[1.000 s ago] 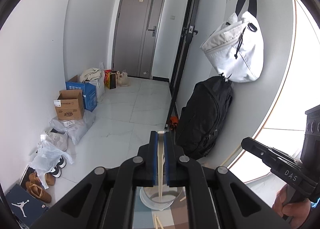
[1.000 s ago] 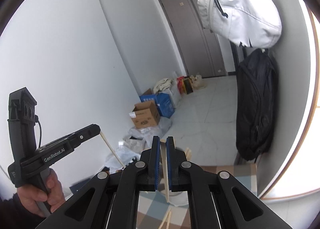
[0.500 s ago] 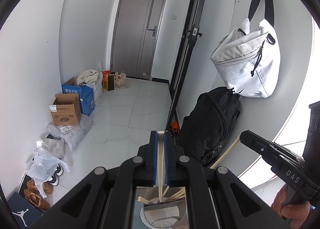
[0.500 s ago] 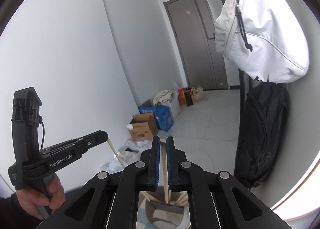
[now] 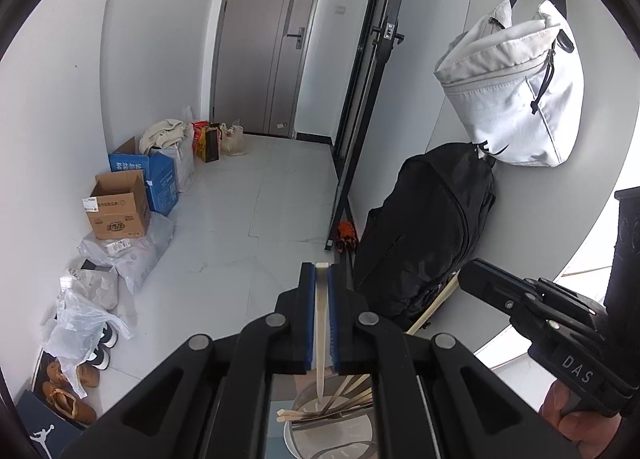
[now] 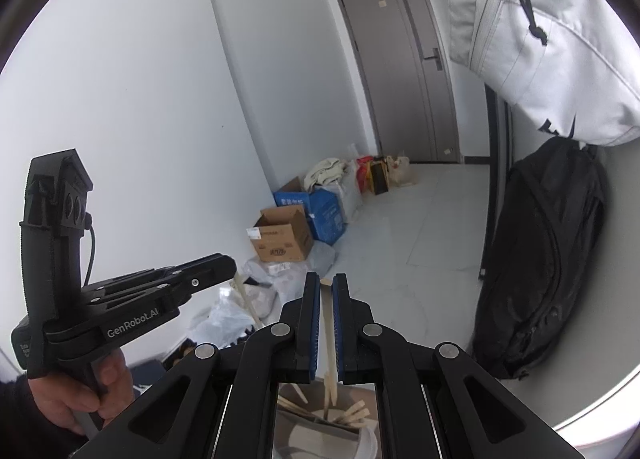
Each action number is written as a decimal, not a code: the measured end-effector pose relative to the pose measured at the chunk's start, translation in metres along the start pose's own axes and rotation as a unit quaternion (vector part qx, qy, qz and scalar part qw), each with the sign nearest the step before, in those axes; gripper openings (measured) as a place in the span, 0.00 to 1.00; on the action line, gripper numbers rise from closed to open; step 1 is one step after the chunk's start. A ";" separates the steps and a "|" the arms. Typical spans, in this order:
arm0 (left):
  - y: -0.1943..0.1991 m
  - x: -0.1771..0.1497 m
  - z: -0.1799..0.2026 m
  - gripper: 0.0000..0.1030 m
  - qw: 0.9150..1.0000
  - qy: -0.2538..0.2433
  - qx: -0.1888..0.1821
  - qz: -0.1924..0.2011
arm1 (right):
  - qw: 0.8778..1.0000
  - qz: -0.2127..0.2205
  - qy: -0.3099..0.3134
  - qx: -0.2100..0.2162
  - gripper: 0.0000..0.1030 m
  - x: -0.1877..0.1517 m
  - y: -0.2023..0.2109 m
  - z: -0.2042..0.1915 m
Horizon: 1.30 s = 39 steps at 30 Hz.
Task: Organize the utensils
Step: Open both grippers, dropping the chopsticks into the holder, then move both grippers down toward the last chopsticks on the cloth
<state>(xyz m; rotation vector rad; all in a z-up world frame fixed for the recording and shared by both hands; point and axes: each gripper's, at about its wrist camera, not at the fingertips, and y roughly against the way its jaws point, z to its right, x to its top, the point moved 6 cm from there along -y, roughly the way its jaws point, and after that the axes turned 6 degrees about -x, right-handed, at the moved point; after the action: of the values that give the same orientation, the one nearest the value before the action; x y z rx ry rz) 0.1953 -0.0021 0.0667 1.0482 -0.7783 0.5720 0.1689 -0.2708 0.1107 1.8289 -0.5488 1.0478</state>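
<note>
Left hand-held gripper (image 5: pixel 321 309): jaws closed tight on a single pale chopstick (image 5: pixel 321 331), pinched near its upper end, tip hanging down over a round metal utensil holder (image 5: pixel 298 433) directly below. Holder appears divided; several chopsticks already lean in it (image 5: pixel 352 395).

Right hand-held gripper (image 6: pixel 326 321): also clamped shut, on a second chopstick (image 6: pixel 329 343), its lower end reaching toward the holder's mouth (image 6: pixel 366 441). More sticks fan out inside (image 6: pixel 354 415).

Both grippers crowd the same small opening. In the left wrist view the right gripper (image 5: pixel 532 313) sits close to the right, its stick slanting inward (image 5: pixel 434 307).

Risks, as I judge them:
- The two sticks or the two grippers knock together over the holder; a bump could twist a stick in its narrow pinch.
- Each stick is held near one end, so the long free end swings easily and may catch the rim instead of dropping in.
- Sticks already leaning across the opening could block entry, making a released stick bounce out onto whatever carries the holder, mostly hidden here.
- A push against the rim might tip the holder; its footing is not visible.

Room beyond is clutter only: a cardboard box (image 5: pixel 116 205), a black backpack (image 5: pixel 428 227).
</note>
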 end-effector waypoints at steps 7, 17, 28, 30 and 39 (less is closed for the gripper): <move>-0.014 -0.009 0.004 0.03 0.997 0.002 -0.063 -0.044 | 0.999 -0.037 -0.004 0.015 0.09 -0.024 -0.023 0.002; -0.017 -0.019 -0.006 0.20 0.995 0.024 -0.059 -0.076 | 0.995 -0.062 -0.066 0.045 0.25 -0.049 -0.019 0.028; 0.001 -0.007 0.003 0.51 0.997 0.039 -0.044 -0.044 | 0.996 -0.052 -0.067 0.033 0.40 -0.051 0.009 0.035; 0.007 -0.006 0.005 0.55 0.998 0.037 -0.041 -0.034 | 0.996 -0.052 -0.065 0.034 0.42 -0.054 0.014 0.035; 0.037 -0.032 0.014 0.70 0.999 0.033 -0.020 -0.008 | 0.997 -0.045 -0.057 0.033 0.64 -0.072 0.047 0.032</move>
<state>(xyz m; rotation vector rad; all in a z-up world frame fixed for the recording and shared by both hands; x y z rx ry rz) 0.1448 -0.0019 0.0651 0.9934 -0.7200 0.5713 0.1099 -0.3252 0.0668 1.9627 -0.4992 0.9144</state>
